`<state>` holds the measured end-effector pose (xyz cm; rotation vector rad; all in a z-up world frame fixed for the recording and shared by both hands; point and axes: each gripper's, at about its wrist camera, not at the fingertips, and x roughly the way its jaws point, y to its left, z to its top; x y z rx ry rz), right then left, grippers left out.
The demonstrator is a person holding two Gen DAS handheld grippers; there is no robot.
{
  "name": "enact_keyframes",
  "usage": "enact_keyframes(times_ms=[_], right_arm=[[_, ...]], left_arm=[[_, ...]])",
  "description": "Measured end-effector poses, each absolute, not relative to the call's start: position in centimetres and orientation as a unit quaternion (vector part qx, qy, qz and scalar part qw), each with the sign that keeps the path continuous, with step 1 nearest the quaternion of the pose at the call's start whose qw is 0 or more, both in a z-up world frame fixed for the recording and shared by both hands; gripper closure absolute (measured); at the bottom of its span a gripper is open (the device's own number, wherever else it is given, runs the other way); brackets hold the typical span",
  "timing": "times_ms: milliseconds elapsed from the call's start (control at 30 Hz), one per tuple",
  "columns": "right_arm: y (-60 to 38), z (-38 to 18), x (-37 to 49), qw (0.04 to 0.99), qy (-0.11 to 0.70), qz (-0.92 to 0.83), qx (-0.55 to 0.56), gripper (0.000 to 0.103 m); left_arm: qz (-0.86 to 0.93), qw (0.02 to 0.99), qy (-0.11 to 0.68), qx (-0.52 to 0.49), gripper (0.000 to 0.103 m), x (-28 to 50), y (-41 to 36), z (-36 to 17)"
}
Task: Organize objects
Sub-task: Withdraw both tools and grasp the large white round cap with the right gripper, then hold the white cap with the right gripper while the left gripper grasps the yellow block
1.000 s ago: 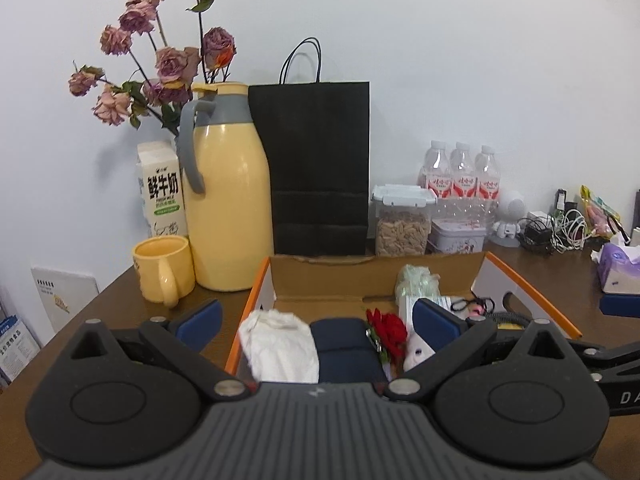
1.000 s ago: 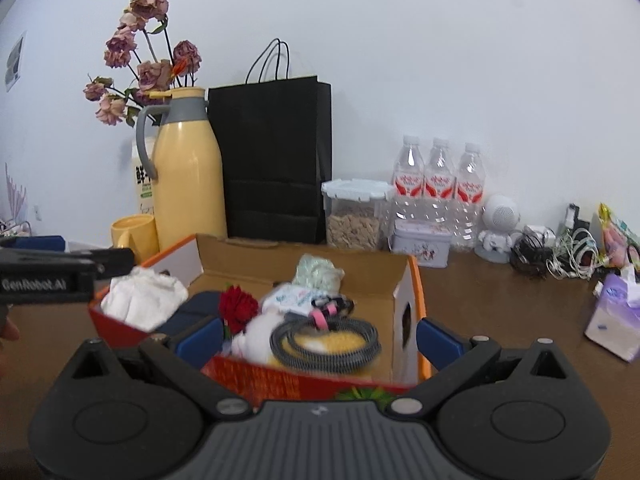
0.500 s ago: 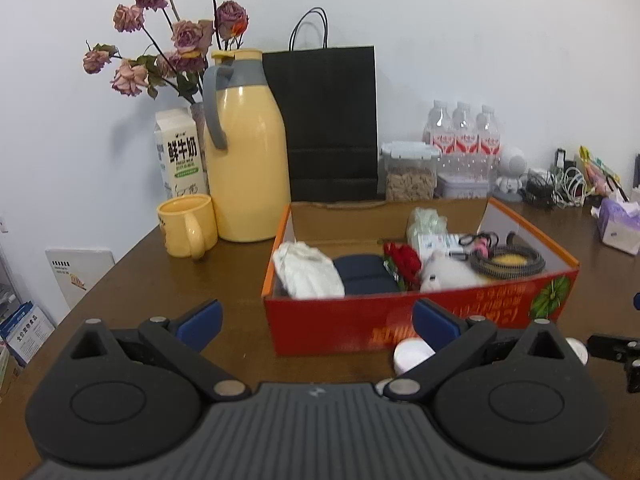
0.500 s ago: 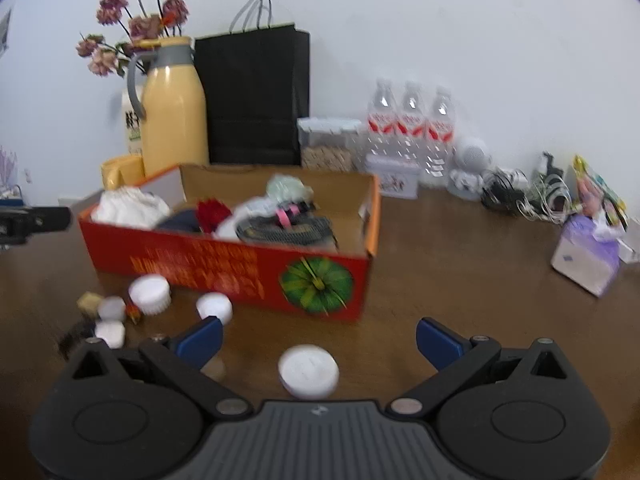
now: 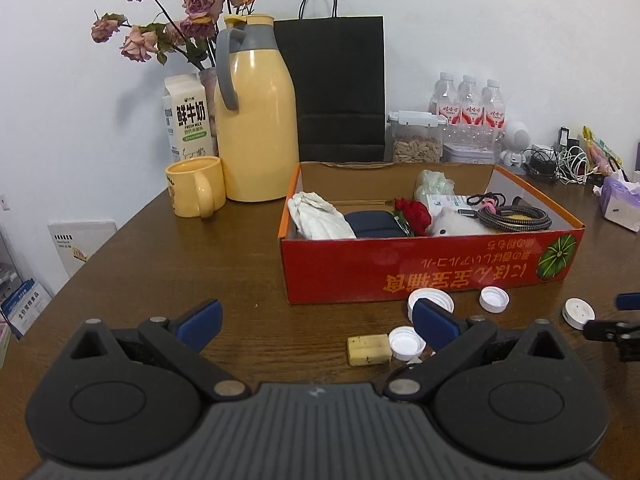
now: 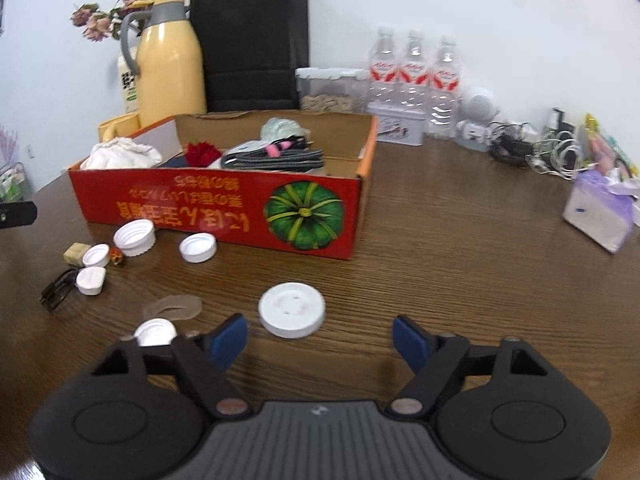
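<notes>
Both tools withdrawn, right-view-only glasses (image 6: 60, 290)

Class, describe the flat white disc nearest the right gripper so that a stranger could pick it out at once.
Start at the red cardboard box with the green pumpkin picture. On the brown table in front of that pumpkin lies a flat white disc, just ahead of the open right gripper. Unlike the hollow bottle caps to its left, it is wider, solid-topped, with small holes.
</notes>
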<state>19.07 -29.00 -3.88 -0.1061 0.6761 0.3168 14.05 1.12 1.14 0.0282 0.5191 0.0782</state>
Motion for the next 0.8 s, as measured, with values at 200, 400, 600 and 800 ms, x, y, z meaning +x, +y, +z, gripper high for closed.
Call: enact_keyframes(times_ms=[200,400,600,800], right_arm=[[-27.8,-4.3,20.6,0.926,0.34,0.161,-0.045,0.055],[-27.7,-4.4,20.7,0.929,0.33,0.162,-0.041,0.065],[-27.4,-4.4,20.0,0.936,0.312,0.158,-0.047,0.065],[-27.0,-3.5,18.2,0.948,0.271,0.163,-0.045,0.065]], left_arm=[[0.036,0.964,0.265,0.011,0.0,14.1,1.2,0.7],[0.035,0.963,0.266,0.008,0.0,14.3,1.2,0.6],[0.036,0.962,0.269,0.005,0.0,14.3,1.3,0.4],[0.036,0.96,0.277,0.002,0.0,14.2,1.4,0.2]])
